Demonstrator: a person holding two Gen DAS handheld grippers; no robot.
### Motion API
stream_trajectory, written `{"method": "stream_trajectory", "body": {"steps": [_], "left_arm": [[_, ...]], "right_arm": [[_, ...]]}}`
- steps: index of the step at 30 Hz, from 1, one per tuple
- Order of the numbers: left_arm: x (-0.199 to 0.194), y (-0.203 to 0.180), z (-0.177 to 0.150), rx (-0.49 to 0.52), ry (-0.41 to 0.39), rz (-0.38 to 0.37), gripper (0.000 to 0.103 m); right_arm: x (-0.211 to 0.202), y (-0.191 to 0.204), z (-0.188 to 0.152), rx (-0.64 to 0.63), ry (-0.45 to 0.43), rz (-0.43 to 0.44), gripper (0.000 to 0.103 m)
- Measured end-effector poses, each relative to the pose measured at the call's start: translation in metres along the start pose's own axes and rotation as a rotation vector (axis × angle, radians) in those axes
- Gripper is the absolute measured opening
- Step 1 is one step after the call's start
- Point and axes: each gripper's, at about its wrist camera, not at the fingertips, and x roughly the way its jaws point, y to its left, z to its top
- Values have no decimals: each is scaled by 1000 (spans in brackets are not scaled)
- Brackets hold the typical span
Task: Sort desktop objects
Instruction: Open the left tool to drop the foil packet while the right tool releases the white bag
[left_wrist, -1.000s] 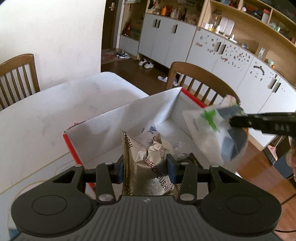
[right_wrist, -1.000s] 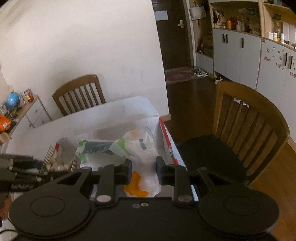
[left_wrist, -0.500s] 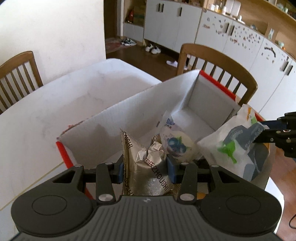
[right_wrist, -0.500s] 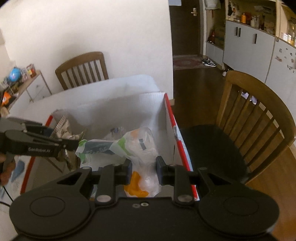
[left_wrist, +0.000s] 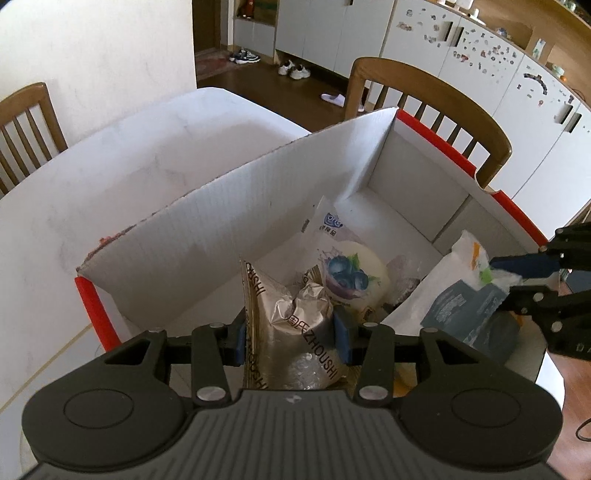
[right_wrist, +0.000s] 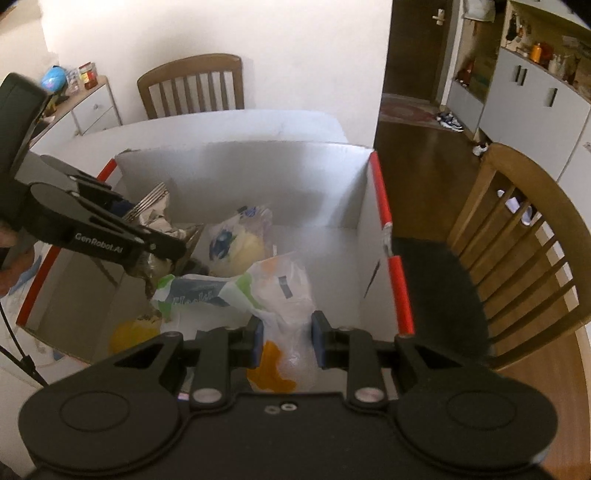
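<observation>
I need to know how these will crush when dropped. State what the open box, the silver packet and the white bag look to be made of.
Box: corrugated board, matte white, fluted lines along its wall, red edges.
Silver packet in the left gripper: metallised foil film, shiny and creased.
White bag in the right gripper: thin soft plastic, partly translucent, crumpled; its contents are unclear.

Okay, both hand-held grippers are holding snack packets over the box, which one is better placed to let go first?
Probably the left. The left hand-held gripper holds its silver foil packet well inside the white cardboard box, over its floor. The right hand-held gripper holds its clear plastic packet nearer the box's red-edged rim.
</observation>
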Motion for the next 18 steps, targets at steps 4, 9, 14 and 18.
{"method": "stream_trajectory", "body": {"steps": [4,9,14,18], "left_arm": [[-2,1,2,-12,7,-2,46],[-8,-1,4,-10,-11,-18,69],[-15,-3,6,-17,-34,-13,80],[-17,-1,5,-28,-41,-15,81]], "right_arm": [[7,-1,0,1,12,3,25],[12,-3,-1,8,22,2,26],[16,-3,-1,6,30,-2,28],[16,-2,-1,7,27,-7,33]]}}
